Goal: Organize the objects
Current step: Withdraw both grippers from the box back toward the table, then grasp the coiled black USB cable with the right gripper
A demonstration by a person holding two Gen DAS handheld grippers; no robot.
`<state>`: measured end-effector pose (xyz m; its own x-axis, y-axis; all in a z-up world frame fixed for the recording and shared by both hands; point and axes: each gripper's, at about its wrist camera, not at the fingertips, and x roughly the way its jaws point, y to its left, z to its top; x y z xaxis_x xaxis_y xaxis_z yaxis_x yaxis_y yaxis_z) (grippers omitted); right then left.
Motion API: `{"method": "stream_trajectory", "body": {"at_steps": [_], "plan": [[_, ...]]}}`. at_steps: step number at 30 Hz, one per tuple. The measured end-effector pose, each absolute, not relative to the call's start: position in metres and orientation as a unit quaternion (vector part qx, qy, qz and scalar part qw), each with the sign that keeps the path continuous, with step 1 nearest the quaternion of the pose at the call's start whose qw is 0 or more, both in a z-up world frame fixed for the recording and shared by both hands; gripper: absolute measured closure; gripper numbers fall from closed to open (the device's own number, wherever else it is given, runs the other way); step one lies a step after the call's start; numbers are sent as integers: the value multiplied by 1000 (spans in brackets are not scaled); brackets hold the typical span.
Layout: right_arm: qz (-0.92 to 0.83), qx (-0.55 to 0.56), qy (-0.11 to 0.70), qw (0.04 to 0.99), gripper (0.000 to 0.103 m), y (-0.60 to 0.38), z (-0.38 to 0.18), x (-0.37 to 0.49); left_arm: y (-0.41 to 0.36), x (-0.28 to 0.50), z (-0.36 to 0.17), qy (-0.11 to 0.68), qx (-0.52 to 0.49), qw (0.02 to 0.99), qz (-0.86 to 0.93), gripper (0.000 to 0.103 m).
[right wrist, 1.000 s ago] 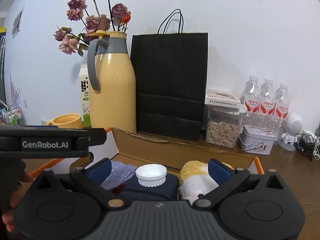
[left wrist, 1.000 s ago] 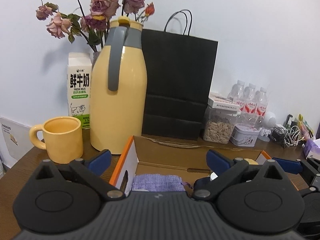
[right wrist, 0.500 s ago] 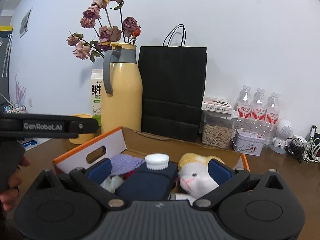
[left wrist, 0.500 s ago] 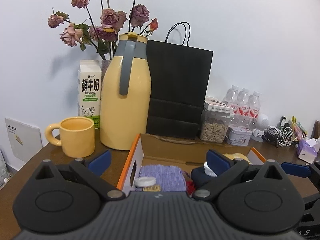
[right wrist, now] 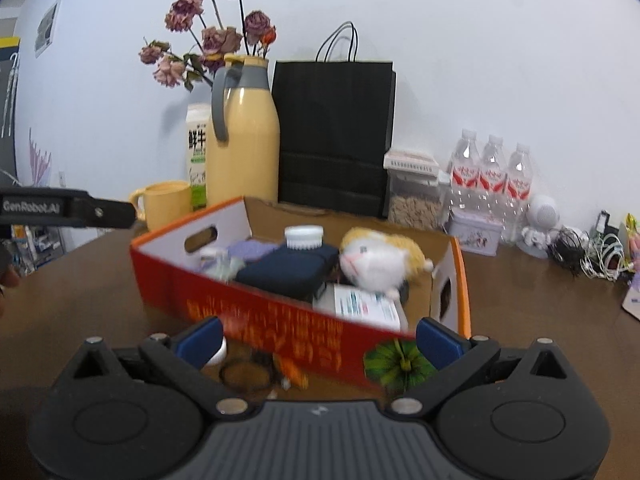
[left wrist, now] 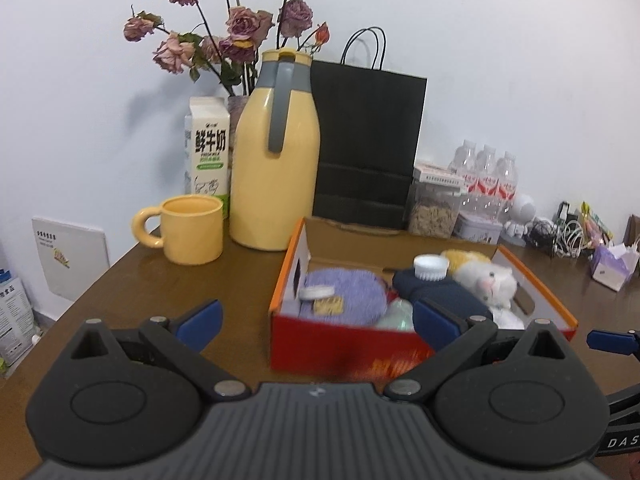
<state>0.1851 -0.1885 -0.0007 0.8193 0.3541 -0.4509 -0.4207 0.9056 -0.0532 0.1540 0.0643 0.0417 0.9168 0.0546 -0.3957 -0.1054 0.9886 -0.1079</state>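
Note:
An open red and orange cardboard box (left wrist: 344, 344) sits on the brown table (left wrist: 140, 292); it also shows in the right wrist view (right wrist: 280, 316). It holds a purple cloth (left wrist: 348, 292), a dark blue bottle with a white cap (right wrist: 292, 268), a white and yellow plush toy (right wrist: 376, 260) and a white packet (right wrist: 364, 304). My left gripper (left wrist: 316, 320) is open and empty, just in front of the box. My right gripper (right wrist: 318, 340) is open and empty, before the box's front wall. Small items (right wrist: 256, 372) lie on the table under it.
A yellow mug (left wrist: 188, 232), a milk carton (left wrist: 208, 152), a yellow thermos (left wrist: 276, 160), dried roses (left wrist: 228, 36) and a black paper bag (left wrist: 368, 144) stand behind the box. A seed jar (right wrist: 412, 192), water bottles (right wrist: 492, 180), a tin (right wrist: 476, 232) and cables (right wrist: 588, 252) are at right.
Both grippers have pulled back and up from over the box. The box's front wall and the table in front of it now show. Both stay open and empty.

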Motion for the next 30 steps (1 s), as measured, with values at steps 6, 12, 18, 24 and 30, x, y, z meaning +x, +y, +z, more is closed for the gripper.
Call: {"method": "stream_trajectory", "body": {"at_steps": [6,12,18,24,30], "plan": [[210,-87,258,939,0,-196,-22,170,67,135,26,229,-49,971,37,0],[224,-105,286,926,1,-189,-37,169,69,121,10,255,-53,965,38,0],[244,-113,300,915,25,-174,-42,182,71,114,3,264,-60,962,42,0],[257,-105,313,908,41,-167,-47,192,70,116,1,271,-61,960,43,0],[272,-97,307,907,64,-169,-48,189,61,125,-1,274,-59,960,28,0]]}}
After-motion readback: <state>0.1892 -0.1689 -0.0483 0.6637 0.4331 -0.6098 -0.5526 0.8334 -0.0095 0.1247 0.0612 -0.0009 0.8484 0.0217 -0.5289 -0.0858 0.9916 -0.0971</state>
